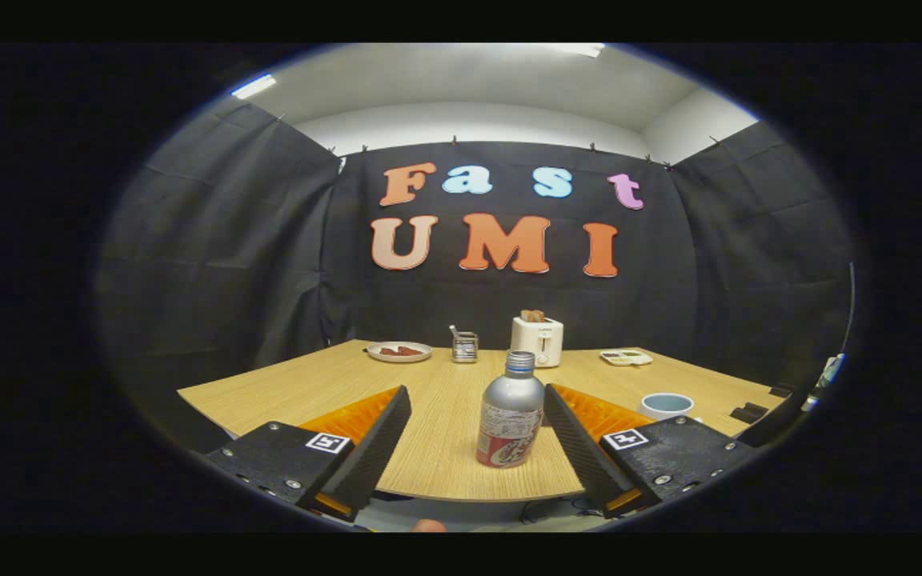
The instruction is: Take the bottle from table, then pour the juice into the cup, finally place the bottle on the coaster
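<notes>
A silver bottle (pixel 511 412) with a red and white label and a screw neck stands upright on the wooden table (pixel 445 416), near its front edge. It sits between the fingers of my gripper (pixel 477 396), close to the right finger and well apart from the left one. The gripper is open and neither finger presses on the bottle. A pale blue cup (pixel 666 406) stands on the table just beyond the right finger. A coaster cannot be made out.
At the table's far side stand a plate with reddish food (pixel 399 351), a small metal holder (pixel 465 346), a white toaster with bread in it (pixel 537 339) and a flat white tray (pixel 626 357). Black cloth walls close the booth behind.
</notes>
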Action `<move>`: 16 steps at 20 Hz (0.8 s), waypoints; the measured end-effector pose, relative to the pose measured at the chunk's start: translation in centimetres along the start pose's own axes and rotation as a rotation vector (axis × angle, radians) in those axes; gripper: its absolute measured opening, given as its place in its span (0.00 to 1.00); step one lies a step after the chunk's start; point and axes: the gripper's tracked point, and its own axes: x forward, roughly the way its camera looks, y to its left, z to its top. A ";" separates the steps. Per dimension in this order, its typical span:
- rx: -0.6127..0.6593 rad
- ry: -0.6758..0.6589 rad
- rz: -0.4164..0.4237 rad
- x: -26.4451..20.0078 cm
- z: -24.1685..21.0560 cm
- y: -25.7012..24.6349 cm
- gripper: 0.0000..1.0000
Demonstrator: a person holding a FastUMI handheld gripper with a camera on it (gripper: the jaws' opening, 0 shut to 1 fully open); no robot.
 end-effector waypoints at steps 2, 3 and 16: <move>-0.011 0.019 -0.031 0.4 -0.5 -1.3 0.99; -0.023 0.032 -0.052 0.6 -0.9 -2.0 0.99; 0.045 0.216 -0.067 4.7 -8.0 -4.1 0.99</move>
